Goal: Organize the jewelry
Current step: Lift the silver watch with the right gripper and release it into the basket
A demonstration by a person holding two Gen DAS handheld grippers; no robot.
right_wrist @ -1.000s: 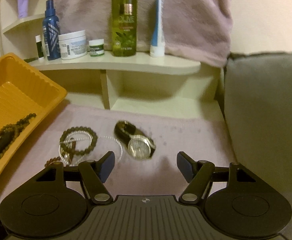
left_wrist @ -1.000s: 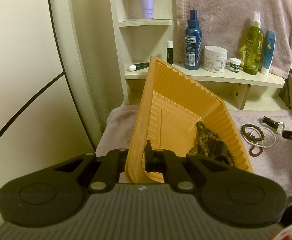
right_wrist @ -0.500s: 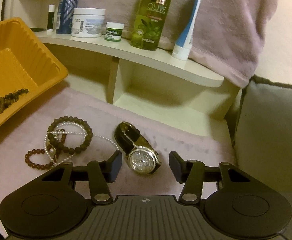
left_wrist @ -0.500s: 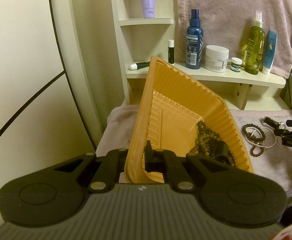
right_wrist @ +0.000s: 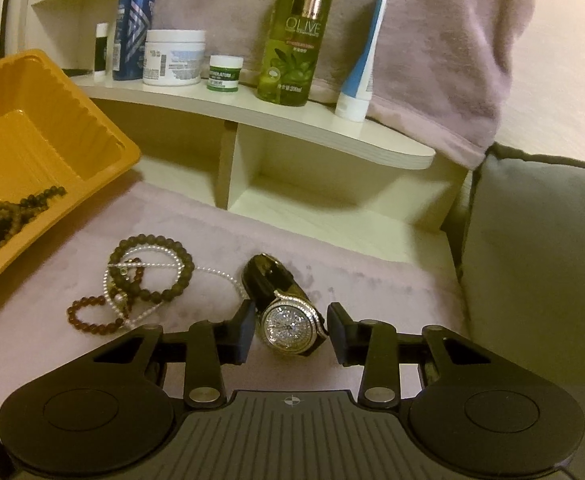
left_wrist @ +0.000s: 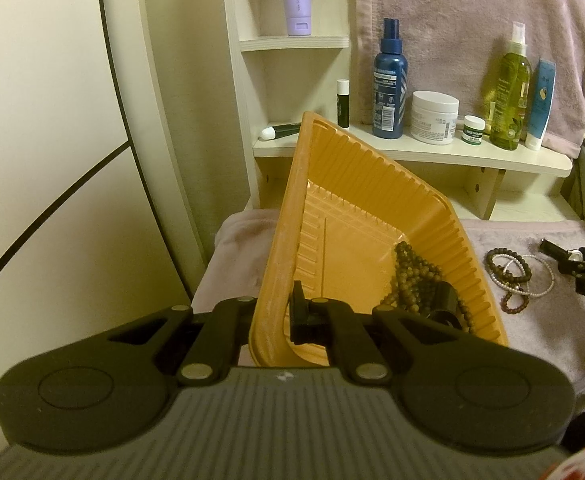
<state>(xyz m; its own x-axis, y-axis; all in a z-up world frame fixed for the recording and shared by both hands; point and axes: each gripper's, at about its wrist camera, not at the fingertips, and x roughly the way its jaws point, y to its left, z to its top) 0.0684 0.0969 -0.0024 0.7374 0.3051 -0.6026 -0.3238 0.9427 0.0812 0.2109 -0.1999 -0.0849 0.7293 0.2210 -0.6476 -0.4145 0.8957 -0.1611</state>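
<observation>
My left gripper [left_wrist: 284,314] is shut on the near rim of an orange plastic tray [left_wrist: 352,232], holding it tilted. A brown bead strand [left_wrist: 412,276] and a small black item [left_wrist: 444,300] lie in its low corner. In the right wrist view a jewelled watch [right_wrist: 288,322] with a black strap lies on the pink cloth. My right gripper [right_wrist: 291,334] straddles its face, jaws closing, with the pads just short of the case. Left of the watch lie a dark bead bracelet [right_wrist: 152,268], a pearl strand [right_wrist: 212,274] and a reddish bead bracelet [right_wrist: 92,320].
A cream shelf [right_wrist: 292,120] behind the cloth carries a blue spray bottle [right_wrist: 132,32], a white jar [right_wrist: 174,58], a green olive bottle [right_wrist: 298,36] and a blue tube [right_wrist: 362,68]. A grey cushion [right_wrist: 540,260] bounds the right side. A pink towel [right_wrist: 432,40] hangs behind.
My right gripper has come forward and down over the watch and its jaws have narrowed around the watch face. The left gripper and the tray have stayed put.
</observation>
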